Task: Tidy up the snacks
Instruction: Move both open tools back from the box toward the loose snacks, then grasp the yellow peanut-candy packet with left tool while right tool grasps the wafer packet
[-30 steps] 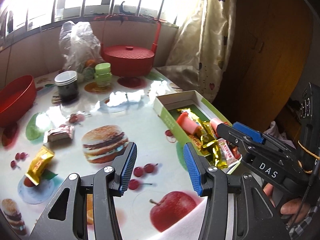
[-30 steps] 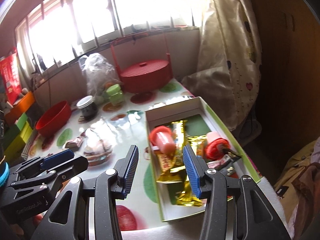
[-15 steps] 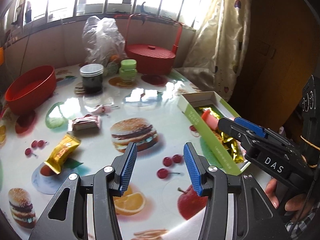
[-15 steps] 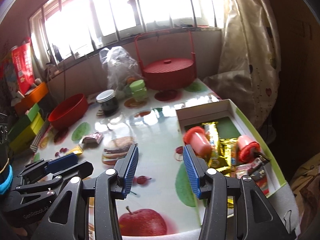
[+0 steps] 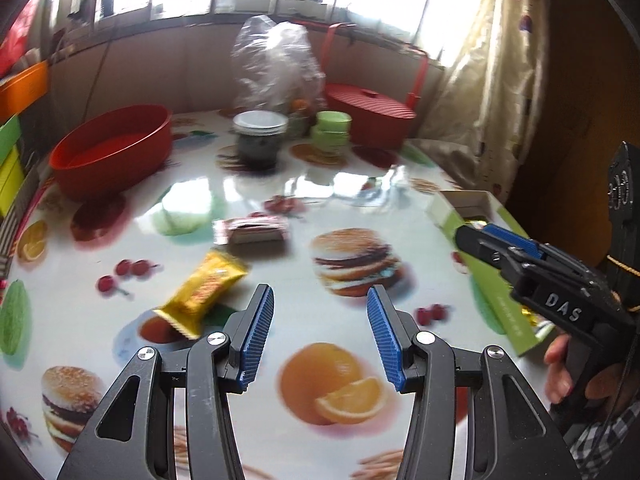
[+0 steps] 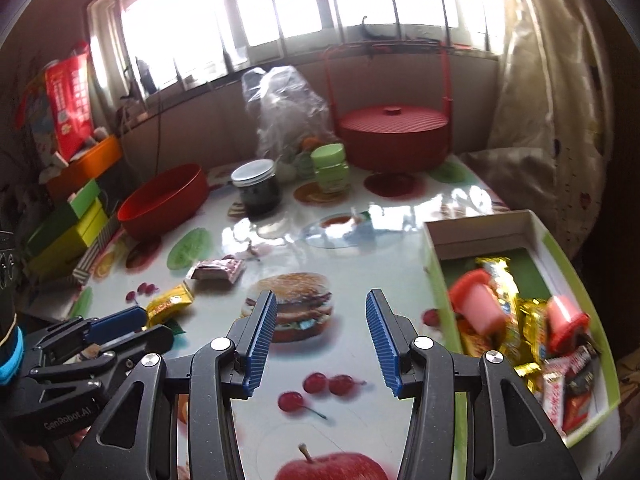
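Both grippers, left (image 5: 320, 334) and right (image 6: 322, 340), jaws apart and empty, have swung away from the green box (image 6: 560, 256) of snacks toward the loose yellow packet (image 5: 202, 292) and what looks, through blur, like a pinkish packet (image 5: 252, 230), likely the next pickups.

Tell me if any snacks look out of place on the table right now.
Two snacks lie loose on the tablecloth, outside the green box that holds the rest: a yellow packet lying askew and a pink-brown packet behind it.
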`<state>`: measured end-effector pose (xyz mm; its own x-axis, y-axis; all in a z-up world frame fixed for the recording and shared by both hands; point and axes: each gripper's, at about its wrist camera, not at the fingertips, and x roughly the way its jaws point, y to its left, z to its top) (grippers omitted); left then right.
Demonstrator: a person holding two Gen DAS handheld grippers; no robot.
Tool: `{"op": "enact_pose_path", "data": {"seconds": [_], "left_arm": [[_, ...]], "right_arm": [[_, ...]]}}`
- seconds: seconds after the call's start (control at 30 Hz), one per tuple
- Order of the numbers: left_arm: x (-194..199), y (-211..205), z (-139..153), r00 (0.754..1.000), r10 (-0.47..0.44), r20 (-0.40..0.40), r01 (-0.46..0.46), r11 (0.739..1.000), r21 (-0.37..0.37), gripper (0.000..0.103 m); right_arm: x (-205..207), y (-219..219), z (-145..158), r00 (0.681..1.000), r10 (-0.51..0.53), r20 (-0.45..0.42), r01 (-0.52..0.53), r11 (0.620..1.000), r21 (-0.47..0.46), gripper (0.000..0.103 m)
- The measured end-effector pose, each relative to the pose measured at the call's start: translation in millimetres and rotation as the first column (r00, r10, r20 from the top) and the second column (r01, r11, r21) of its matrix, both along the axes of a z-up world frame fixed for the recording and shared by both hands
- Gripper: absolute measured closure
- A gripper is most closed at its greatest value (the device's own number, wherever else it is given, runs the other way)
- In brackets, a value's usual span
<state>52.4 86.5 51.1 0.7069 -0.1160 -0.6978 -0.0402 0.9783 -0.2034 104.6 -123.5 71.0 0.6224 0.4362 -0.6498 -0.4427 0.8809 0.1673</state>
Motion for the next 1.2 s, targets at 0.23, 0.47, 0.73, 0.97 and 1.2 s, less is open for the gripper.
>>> {"op": "enact_pose_path", "data": {"seconds": [0.23, 0.47, 0.73, 0.97, 1.2], "left_arm": [[5.8, 34.2, -11.3, 0.997, 0.069, -0.024, -0.069, 0.998, -0.012, 0.053], [10.6, 58.3, -26.5, 0.993, 0.102, -0.059, -0.102, 0.995, 0.0, 0.053], [21.5, 71.0, -38.2, 0.993, 0.073, -0.093, -0.071, 0.997, 0.033, 0.053], [32.4, 70.0, -46.6, 0.992, 0.003, -0.123, 0.003, 0.999, 0.053, 0.053], [38.3, 68.7, -52.3, 0.991, -0.015, -0.134, 0.023, 0.998, 0.065, 0.053]], "right_arm": [[19.6, 25.0, -8.3, 0.999, 0.043, -0.018, -0.043, 0.999, -0.023, 0.057], [34.2, 51.6, -21.1, 0.994, 0.103, -0.048, -0.106, 0.992, -0.062, 0.056], [45.7, 91.7, -29.7, 0.971, 0.226, -0.076, -0.232, 0.969, -0.087, 0.052], [59.7, 119.5, -45.8, 0.941, 0.316, -0.125, -0.329, 0.938, -0.106, 0.05], [70.3, 142.9, -52.7, 0.898, 0.418, -0.137, -0.434, 0.894, -0.116, 0.048]]}}
